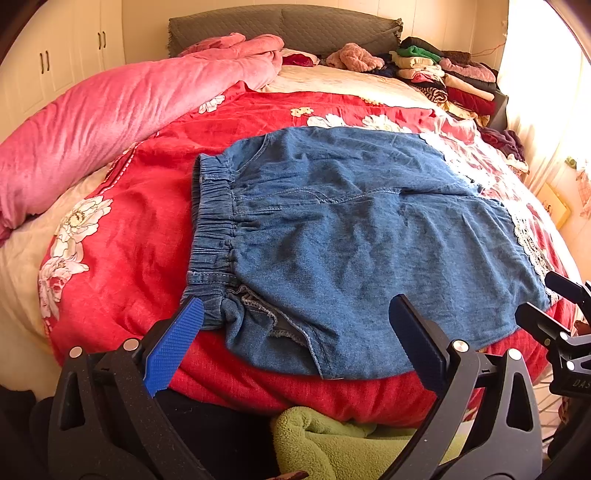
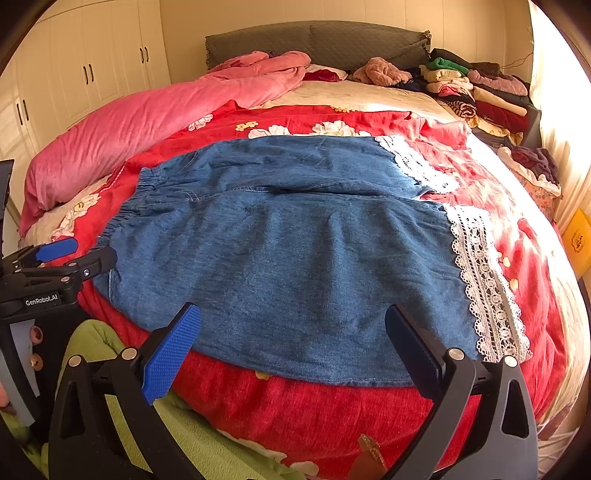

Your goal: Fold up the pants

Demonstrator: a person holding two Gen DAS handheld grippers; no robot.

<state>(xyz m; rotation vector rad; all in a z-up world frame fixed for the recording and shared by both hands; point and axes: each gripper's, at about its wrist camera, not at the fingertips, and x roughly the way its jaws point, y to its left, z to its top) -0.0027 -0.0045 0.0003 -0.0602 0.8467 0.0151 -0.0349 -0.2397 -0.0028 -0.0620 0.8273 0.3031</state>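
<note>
Blue denim pants (image 1: 351, 229) with an elastic waistband (image 1: 210, 229) on the left and white lace hems (image 2: 484, 288) on the right lie flat on the red flowered quilt (image 1: 133, 229). My left gripper (image 1: 295, 314) hovers open over the near waist corner, its blue pads wide apart and holding nothing. My right gripper (image 2: 293, 317) stands open above the near edge of the pants (image 2: 295, 258), close to the leg end. Each gripper shows at the edge of the other's view: the right gripper (image 1: 554, 306), the left gripper (image 2: 70, 258).
A pink blanket (image 1: 110, 122) is bunched along the left side of the bed. Stacked folded clothes (image 1: 450, 81) fill the far right corner by the grey headboard (image 1: 284, 26). A green fleece garment (image 1: 332, 439) sits just below the near bed edge. White cupboards (image 2: 85, 74) line the left wall.
</note>
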